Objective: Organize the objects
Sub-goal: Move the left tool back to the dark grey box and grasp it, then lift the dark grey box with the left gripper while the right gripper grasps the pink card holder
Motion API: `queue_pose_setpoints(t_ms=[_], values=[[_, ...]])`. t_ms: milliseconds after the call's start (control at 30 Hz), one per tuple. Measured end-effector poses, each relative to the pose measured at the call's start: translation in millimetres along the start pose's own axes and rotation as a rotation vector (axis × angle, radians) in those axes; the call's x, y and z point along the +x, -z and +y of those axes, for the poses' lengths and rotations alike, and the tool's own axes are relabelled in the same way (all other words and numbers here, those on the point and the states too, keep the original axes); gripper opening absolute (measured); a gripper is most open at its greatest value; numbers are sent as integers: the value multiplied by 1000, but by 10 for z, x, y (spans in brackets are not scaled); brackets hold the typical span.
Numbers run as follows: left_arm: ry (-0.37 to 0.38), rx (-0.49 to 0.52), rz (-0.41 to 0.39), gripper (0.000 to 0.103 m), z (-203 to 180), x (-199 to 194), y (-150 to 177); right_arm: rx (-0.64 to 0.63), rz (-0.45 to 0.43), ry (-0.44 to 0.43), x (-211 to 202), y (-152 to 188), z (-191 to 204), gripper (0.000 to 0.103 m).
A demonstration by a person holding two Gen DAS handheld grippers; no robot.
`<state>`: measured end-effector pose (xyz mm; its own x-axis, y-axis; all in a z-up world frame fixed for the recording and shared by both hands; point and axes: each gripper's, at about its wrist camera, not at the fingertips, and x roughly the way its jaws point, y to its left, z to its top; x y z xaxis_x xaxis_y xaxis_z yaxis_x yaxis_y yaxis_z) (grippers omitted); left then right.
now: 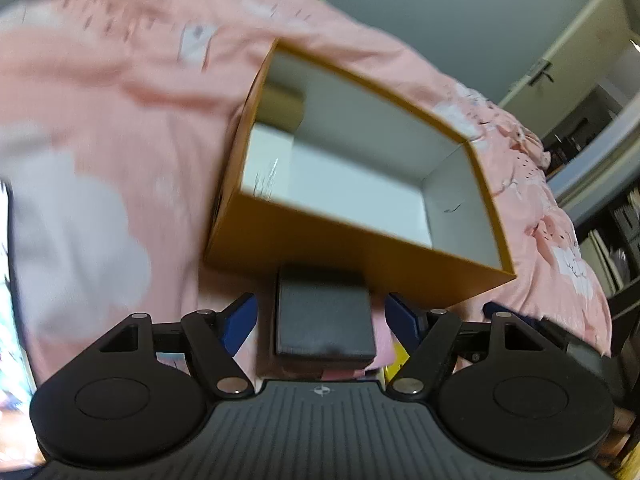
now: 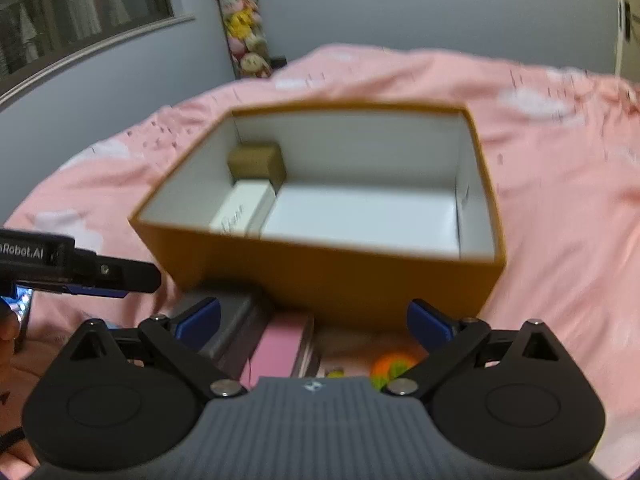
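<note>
Bedding (image 2: 560,184) in pink with pale flower prints covers the whole work surface, and an open orange box (image 2: 320,276) with white inner walls sits on it. Inside the box, against its far left corner, a small brown carton (image 2: 256,162) stands; just in front of it lies a white carton (image 2: 244,210) along the left wall. The rest of the box floor is bare.

On the bedding at the near side of the box lies a dark grey case (image 1: 324,320). In the left wrist view it sits between the blue pads of the left gripper (image 1: 322,314), whose jaws stand wide apart with a clear gap on each side, so nothing is held.

The right gripper (image 2: 314,320) is also spread wide and empty. Below it, close to the box's near wall, are the grey case (image 2: 236,320) by its left pad, a pink flat item (image 2: 280,350) beside that, and a blurred orange and green thing (image 2: 390,366) further right. The left gripper (image 2: 100,272) reaches in from the left edge of that view. Both views are motion-blurred.
</note>
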<state>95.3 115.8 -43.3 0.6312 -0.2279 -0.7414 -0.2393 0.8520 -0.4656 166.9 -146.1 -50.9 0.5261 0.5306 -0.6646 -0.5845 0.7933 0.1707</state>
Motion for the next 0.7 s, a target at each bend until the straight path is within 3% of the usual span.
queue_pose_setpoints(t_ms=[167, 333, 633, 700], values=[[2, -140, 54, 87, 186, 269, 31, 15, 73, -17, 203, 52, -27, 61], [40, -236, 110, 87, 326, 470, 33, 37, 129, -35, 383, 96, -49, 52], [153, -360, 186, 89, 540, 723, 55, 66, 202, -107, 648, 161, -49, 44], [166, -371, 187, 85, 567, 746, 59, 81, 210, -125, 680, 174, -55, 44]])
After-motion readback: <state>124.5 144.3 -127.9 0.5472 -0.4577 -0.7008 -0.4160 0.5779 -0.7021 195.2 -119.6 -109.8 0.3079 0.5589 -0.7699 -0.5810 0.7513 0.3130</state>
